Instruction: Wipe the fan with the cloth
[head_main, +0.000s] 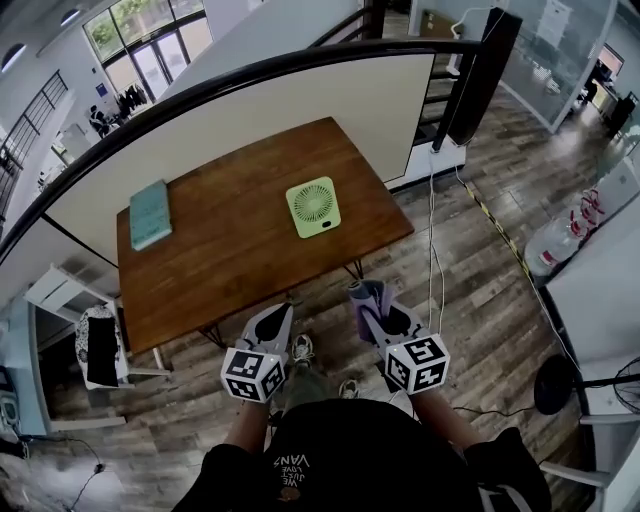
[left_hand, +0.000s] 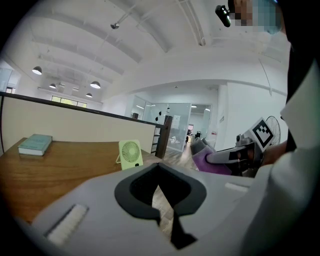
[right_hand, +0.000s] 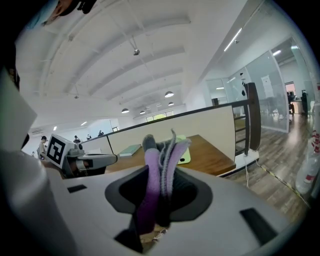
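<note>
A small light-green fan (head_main: 313, 207) stands on the brown wooden table (head_main: 230, 260), right of its middle; it also shows in the left gripper view (left_hand: 130, 153). My right gripper (head_main: 372, 305) is shut on a folded purple and grey cloth (head_main: 365, 301), which sticks up between its jaws (right_hand: 161, 165). It hangs short of the table's near edge, over the floor. My left gripper (head_main: 272, 322) is shut and holds nothing, its jaws closed together (left_hand: 162, 200). It is level with the right one, also short of the table.
A teal book (head_main: 150, 212) lies at the table's far left. A beige partition with a black rail (head_main: 300, 95) runs behind the table. A white cable (head_main: 432, 230) trails over the wooden floor on the right. A floor fan (head_main: 600, 385) stands at the right edge.
</note>
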